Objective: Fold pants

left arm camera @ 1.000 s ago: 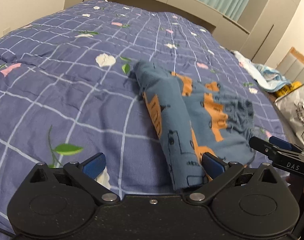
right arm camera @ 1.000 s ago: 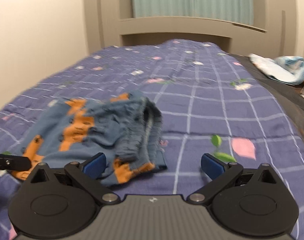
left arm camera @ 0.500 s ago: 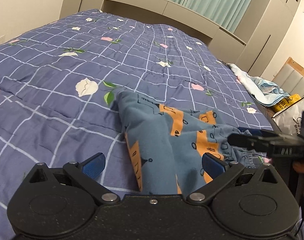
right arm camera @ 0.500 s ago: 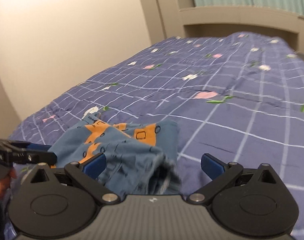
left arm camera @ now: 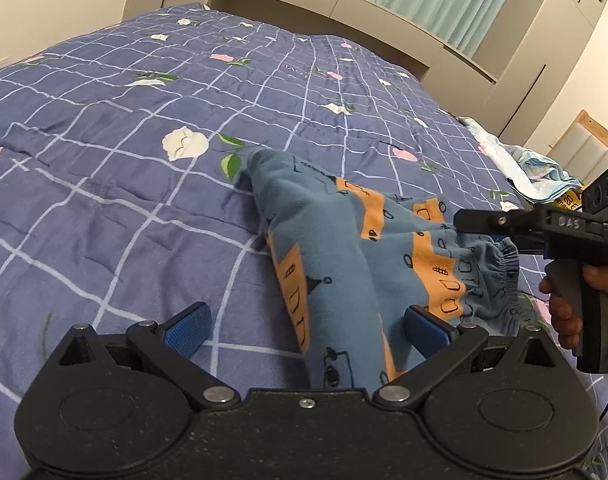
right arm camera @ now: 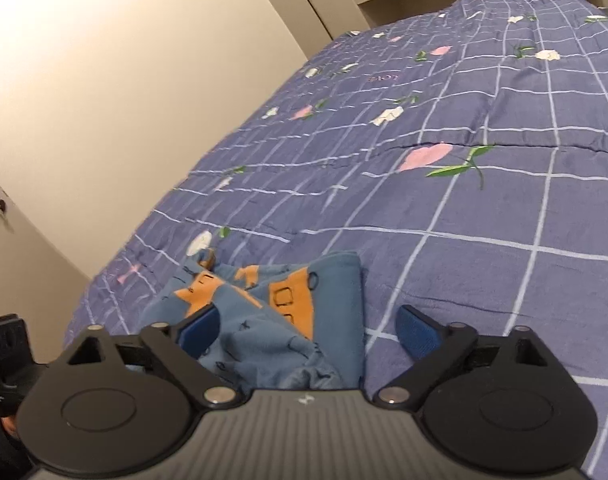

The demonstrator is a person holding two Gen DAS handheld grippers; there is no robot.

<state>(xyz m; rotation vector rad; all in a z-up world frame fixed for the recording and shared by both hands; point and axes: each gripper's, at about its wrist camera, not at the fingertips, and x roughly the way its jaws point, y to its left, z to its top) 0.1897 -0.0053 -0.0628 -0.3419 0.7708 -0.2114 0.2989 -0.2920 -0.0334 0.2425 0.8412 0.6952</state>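
Note:
Small blue pants (left arm camera: 336, 248) with orange patches lie bunched on the purple checked bedspread (left arm camera: 123, 184). My left gripper (left arm camera: 306, 326) is open, its blue pads either side of the near leg end. The other gripper shows at the right of the left wrist view (left arm camera: 484, 220), over the elastic waistband (left arm camera: 500, 264). In the right wrist view my right gripper (right arm camera: 308, 330) is open with the pants (right arm camera: 287, 312) between its fingers, the cloth against the left pad (right arm camera: 197, 330).
A beige wall (right arm camera: 123, 100) runs along the bed's far side. A headboard shelf (left arm camera: 344, 4) and curtains stand at the bed's head. A light blue cloth heap (left arm camera: 536, 168) lies off the bed's right edge.
Both grippers have come in lower and closer over the pants. The right gripper has swung left, from beside the waistband to straddling it. Both stayed open.

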